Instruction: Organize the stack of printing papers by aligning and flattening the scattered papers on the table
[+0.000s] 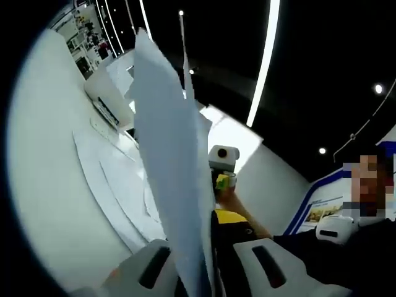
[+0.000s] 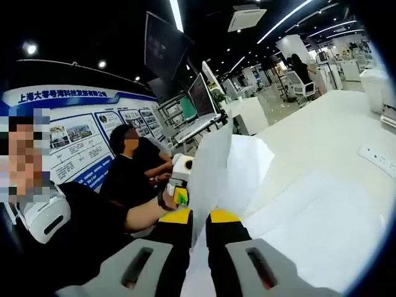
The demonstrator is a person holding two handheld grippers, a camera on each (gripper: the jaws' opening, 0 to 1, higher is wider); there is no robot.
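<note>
At the bottom centre of the left gripper view, the left tongs (image 1: 199,272) are pinching the lower edge of a paper stack (image 1: 170,167), the jaws closed on it with the sheets rising edge-on up the middle of the frame. Just behind, right of centre, the right tongs (image 1: 221,180) are gripping the same stack, a hand (image 1: 230,201) wrapped around them. At left, about three loose sheets (image 1: 117,185) are lying flat and overlapping on the white worktop (image 1: 43,185).

At the bottom centre of the right gripper view, the right tongs (image 2: 199,232) are closing on the stack (image 2: 213,176), which is standing up between the jaws. Left of centre, the left tongs (image 2: 179,185) are holding its far side. More sheets (image 2: 322,216) are spreading over the worktop (image 2: 322,130) at right. Two people are sitting at left.
</note>
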